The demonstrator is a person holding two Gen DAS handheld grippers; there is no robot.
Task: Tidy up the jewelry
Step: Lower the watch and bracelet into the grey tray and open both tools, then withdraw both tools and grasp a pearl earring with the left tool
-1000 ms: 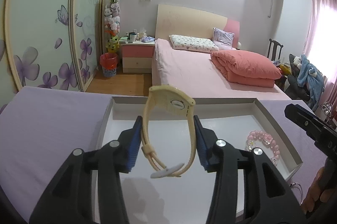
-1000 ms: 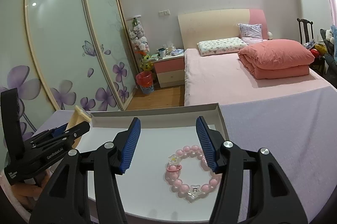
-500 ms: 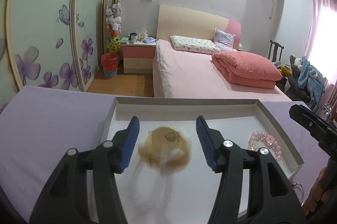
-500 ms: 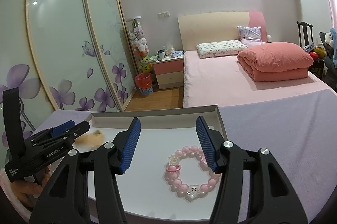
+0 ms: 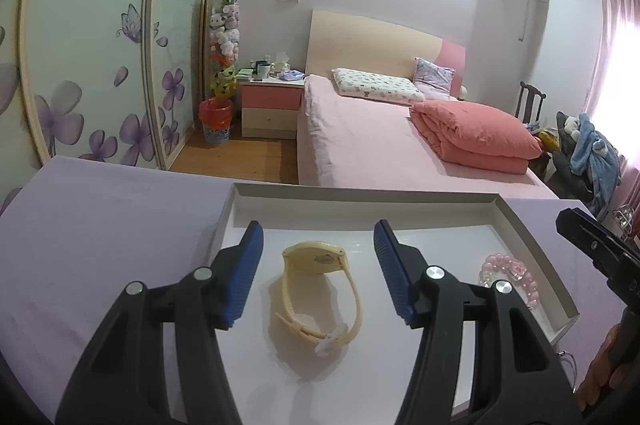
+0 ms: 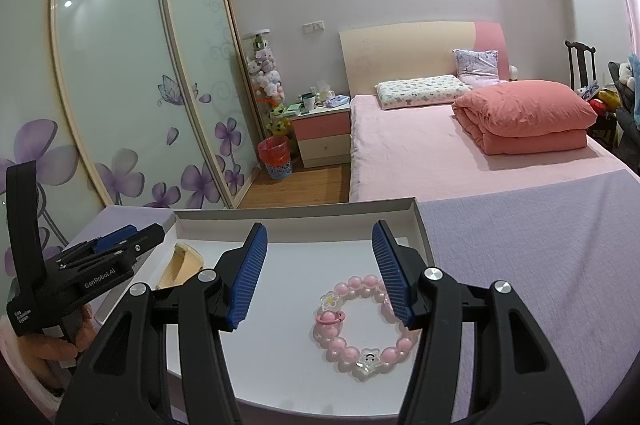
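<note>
A cream watch (image 5: 320, 289) lies on the floor of the white tray (image 5: 360, 199), between the jaws of my open left gripper (image 5: 318, 273), which hovers above it. In the right wrist view the watch (image 6: 180, 265) shows partly behind the left gripper's body (image 6: 92, 265). A pink bead bracelet (image 6: 360, 325) with flower and star charms lies at the tray's right side. My right gripper (image 6: 318, 273) is open and empty above the tray (image 6: 300, 215), its right finger over the bracelet's edge. The bracelet also shows in the left wrist view (image 5: 508, 273).
The tray sits on a lilac cloth (image 5: 100, 225). Beyond it are a pink bed (image 5: 380, 145), a bedside cabinet (image 5: 272, 109) and a sliding wardrobe with purple flowers (image 5: 100, 85). The right gripper's body (image 5: 600, 257) shows at the right edge of the left wrist view.
My left gripper opened and let go of the cream watch. The watch dropped onto the tray floor and now lies still. The right gripper has hardly moved.
</note>
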